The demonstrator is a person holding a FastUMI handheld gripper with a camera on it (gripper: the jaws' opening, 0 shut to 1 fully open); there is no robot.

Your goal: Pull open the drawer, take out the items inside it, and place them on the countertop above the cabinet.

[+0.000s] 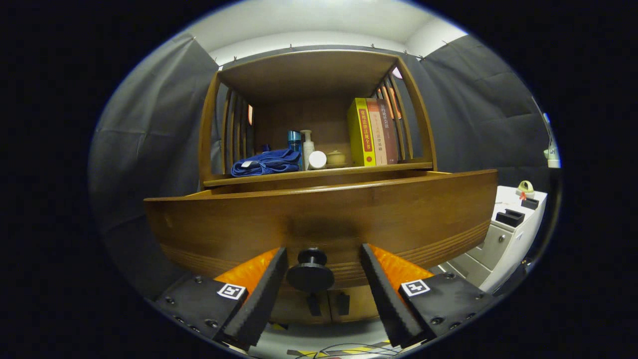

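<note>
Wooden drawer already stands partly out; contents hidden. Your gripper is released, fingers flanking the black knob without touching. Retrieval and placement on the countertop remain.

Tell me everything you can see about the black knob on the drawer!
The knob is round, black and matte, with a wide flat cap on a narrower neck. It sticks out from the middle of the brown wooden drawer front, low down. It sits between the two fingers of the gripper, which stand open on either side with gaps, so nothing squeezes it. The drawer looks pulled out a little.
</note>
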